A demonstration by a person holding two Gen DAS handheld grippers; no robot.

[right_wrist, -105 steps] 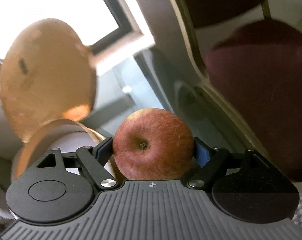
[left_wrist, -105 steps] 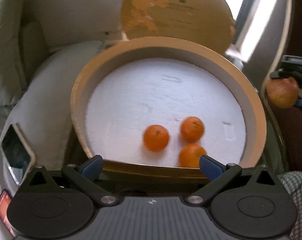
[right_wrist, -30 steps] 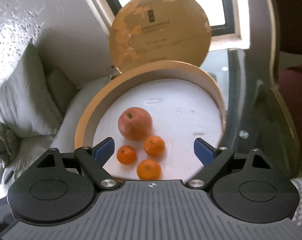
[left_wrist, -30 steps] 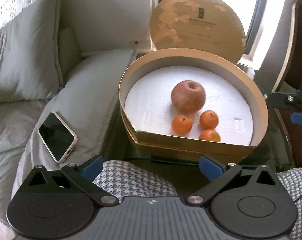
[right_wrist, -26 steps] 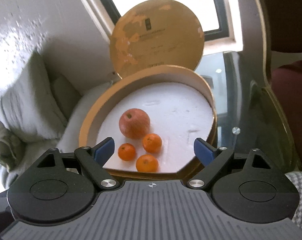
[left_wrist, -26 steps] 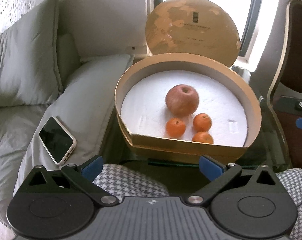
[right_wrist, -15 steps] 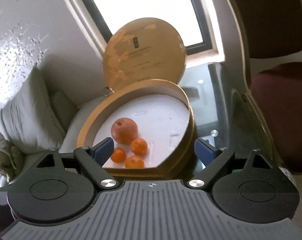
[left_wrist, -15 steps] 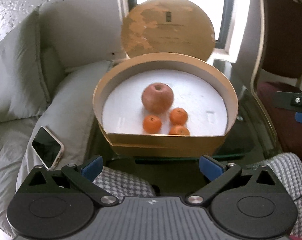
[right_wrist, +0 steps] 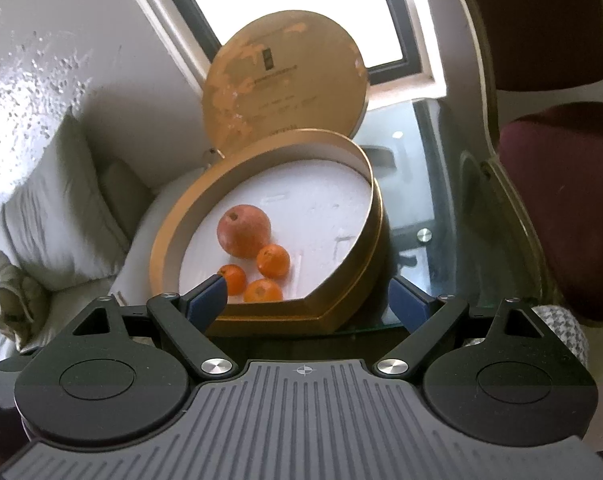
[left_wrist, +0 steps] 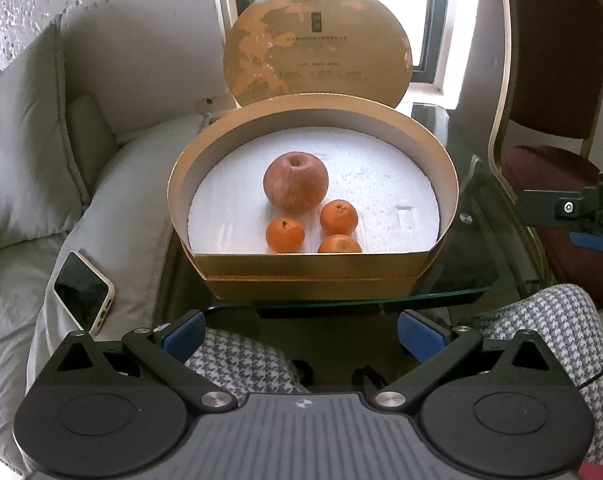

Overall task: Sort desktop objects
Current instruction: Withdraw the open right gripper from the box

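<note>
With both tools held back over the person's checked lap point(left_wrist: 245, 360), nothing is in either grip: the left gripper point(left_wrist: 301, 330) stands with jaws wide and empty, and the right gripper point(right_wrist: 307, 300) is spread just as wide, bare between its blue pads point(right_wrist: 207, 298).

Just ahead runs the near edge of the glass table point(left_wrist: 467, 280), and the box point(left_wrist: 313, 268) sits right at it, its flat front wall facing us. Inside, on the white foam, three tangerines point(left_wrist: 284, 234) cluster near that front wall, with the apple point(left_wrist: 295, 182) just behind, touching or nearly touching them. So the fruit looks sorted, all four pieces in the box. Behind it the lid point(left_wrist: 317, 46) stands upright, so closing may be what is left.

On the cushion to the left lies a phone point(left_wrist: 83, 290), outside the box; whether it belongs to the sorting I cannot tell.

Room to move: open glass to the right of the box, a chair point(right_wrist: 557, 208) close on that side, cushions left, window behind.
</note>
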